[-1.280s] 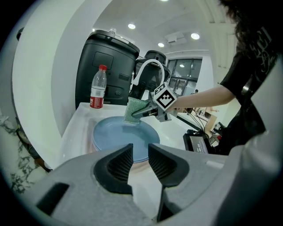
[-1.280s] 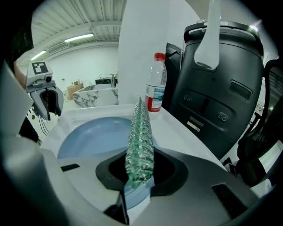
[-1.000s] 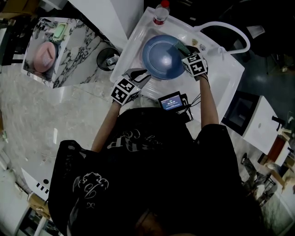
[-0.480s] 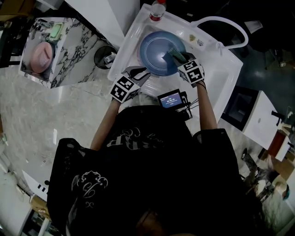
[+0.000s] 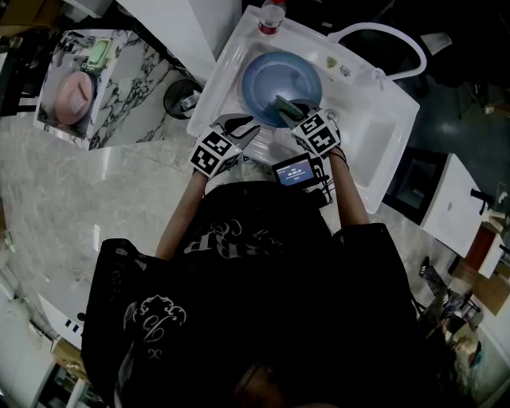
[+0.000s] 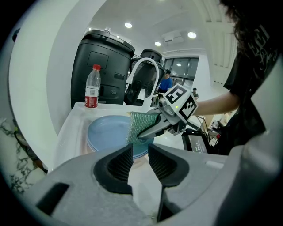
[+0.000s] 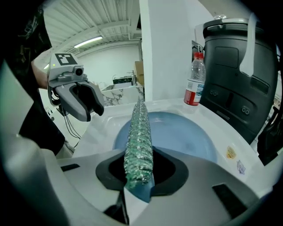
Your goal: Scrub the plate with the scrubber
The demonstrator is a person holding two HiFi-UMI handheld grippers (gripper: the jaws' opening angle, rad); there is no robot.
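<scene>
- White sink fills the scene, with a blue plate lying in it and a bottle at its far corner.
- Right gripper is clamped on a green scrubber, over the plate's near edge.
- Left gripper hovers by the sink's near left edge, jaws slightly apart, holding nothing.

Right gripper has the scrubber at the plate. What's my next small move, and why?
Probably press the scrubber down and sweep it forward across the plate. The right gripper is shut on it, and it sits at the plate's near rim, with most of the blue face ahead. The left gripper hangs open and empty off the plate.
</scene>
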